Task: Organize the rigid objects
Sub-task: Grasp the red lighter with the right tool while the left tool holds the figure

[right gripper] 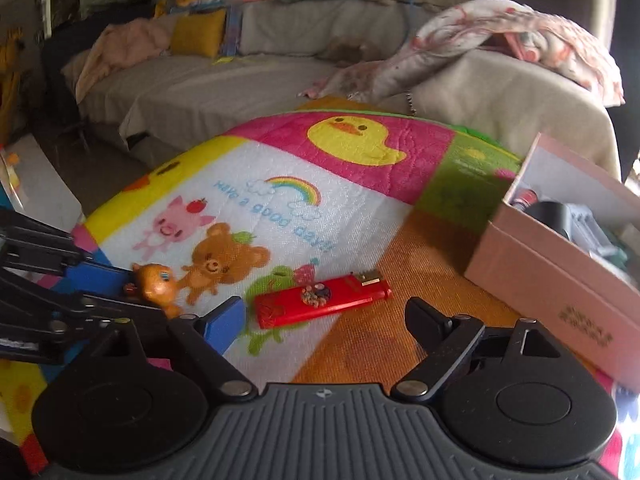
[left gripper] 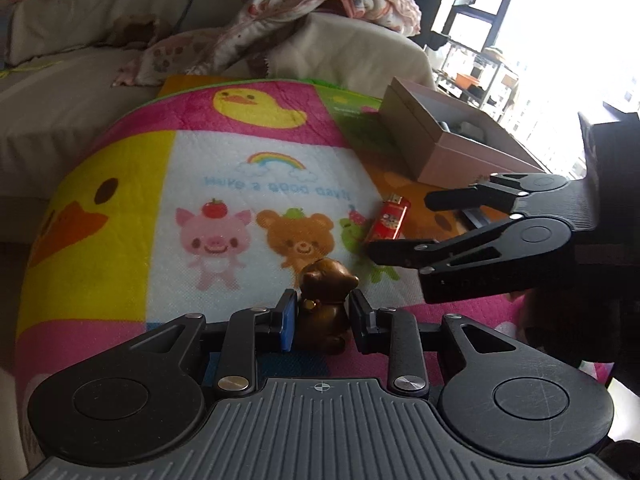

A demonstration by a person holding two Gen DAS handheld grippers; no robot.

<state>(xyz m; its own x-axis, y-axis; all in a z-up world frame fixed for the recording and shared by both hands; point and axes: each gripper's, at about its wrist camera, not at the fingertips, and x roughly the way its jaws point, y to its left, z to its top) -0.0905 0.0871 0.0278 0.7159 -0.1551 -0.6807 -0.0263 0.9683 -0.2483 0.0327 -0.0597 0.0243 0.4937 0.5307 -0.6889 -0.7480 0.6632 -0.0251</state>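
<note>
We have our left gripper (left gripper: 323,320) clamped on the small brown bear figurine (left gripper: 325,308), its blue pads pressing the bear's flanks while the bear seems to rest on the cartoon-print blanket (left gripper: 224,184); whether it has lifted off the cloth we cannot tell. Our right gripper (right gripper: 326,316) is spread wide and holds nothing, its jaws standing either side of the red lighter (right gripper: 322,300), which lies flat on the blanket just ahead of the fingertips and not yet touched.

The pink cardboard box (right gripper: 532,268) sits open at the blanket's far right corner, near the lighter and well apart from the bear. Some dark items already lie inside it, though we cannot make out what they are, so we judge part of the sorting as done. What we see left is these two pieces: the bear is gripped and needs carrying to the box, and the lighter has yet to be pinched and moved there too
</note>
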